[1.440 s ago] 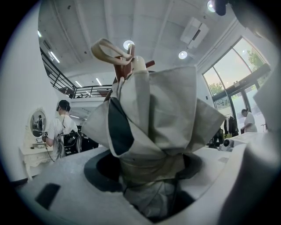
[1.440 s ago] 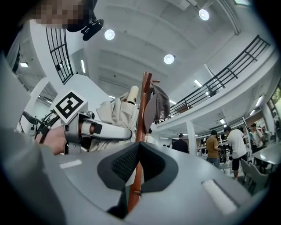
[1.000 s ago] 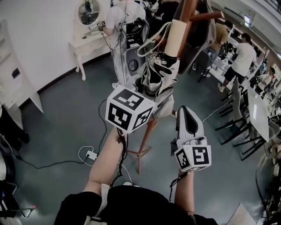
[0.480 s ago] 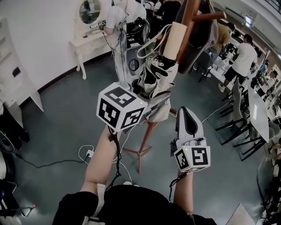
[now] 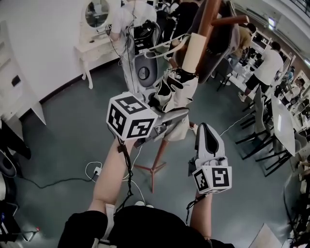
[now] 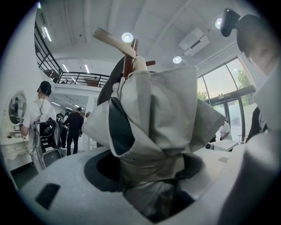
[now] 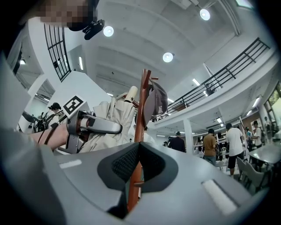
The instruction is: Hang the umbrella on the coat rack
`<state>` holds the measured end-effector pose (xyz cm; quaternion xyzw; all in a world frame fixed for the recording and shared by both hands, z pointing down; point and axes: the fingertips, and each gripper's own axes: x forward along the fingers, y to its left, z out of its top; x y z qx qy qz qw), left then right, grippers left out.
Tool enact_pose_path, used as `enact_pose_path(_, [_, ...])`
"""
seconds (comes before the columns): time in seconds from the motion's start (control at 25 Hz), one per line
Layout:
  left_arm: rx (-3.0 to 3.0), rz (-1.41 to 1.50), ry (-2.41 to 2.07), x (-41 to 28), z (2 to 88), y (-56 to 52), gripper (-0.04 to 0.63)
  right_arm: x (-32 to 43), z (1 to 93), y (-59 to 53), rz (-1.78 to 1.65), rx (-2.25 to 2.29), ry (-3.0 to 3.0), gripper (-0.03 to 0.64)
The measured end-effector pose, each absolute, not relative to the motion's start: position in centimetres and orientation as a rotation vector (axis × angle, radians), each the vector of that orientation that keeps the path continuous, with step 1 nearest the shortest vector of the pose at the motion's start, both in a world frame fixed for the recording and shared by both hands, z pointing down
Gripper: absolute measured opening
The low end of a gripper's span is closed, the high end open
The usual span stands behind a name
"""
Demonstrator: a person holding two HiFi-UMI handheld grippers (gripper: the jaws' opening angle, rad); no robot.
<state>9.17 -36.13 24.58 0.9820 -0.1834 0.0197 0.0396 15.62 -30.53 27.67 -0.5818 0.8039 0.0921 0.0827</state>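
The folded beige-and-black umbrella (image 5: pixel 175 89) stands nearly upright against the wooden coat rack (image 5: pixel 209 14), its beige handle (image 5: pixel 192 46) uppermost. My left gripper (image 5: pixel 175 118) is shut on the bunched canopy, and the fabric (image 6: pixel 169 110) fills the left gripper view between the jaws (image 6: pixel 149 176). My right gripper (image 5: pixel 203 130) hangs lower right of the umbrella, shut and empty. In the right gripper view its pads (image 7: pixel 127 160) meet in front of the rack pole (image 7: pixel 141 110). The umbrella (image 7: pixel 112 116) and left gripper (image 7: pixel 94 126) lie to the pole's left.
A grey cap (image 7: pixel 156 102) and a dark garment (image 5: pixel 224 41) hang on the rack; its tripod foot (image 5: pixel 152 169) stands on the grey floor. A white dressing table (image 5: pixel 94 46) is at the left, chairs and tables (image 5: pixel 271 121) at the right. Several people stand behind. A power strip (image 5: pixel 100 170) lies below.
My left gripper has turned and drifted a little to the left, taking the umbrella with it. The right gripper has stayed where it was.
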Motion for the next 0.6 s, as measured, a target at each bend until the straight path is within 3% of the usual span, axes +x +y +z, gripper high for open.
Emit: enact_pose_path(0.6, [2.959,0.081,-0.7,10.8,30.2,-36.1,0.308,15.8,28.5,-31.0,0.231,-1.775,2.395,0.011])
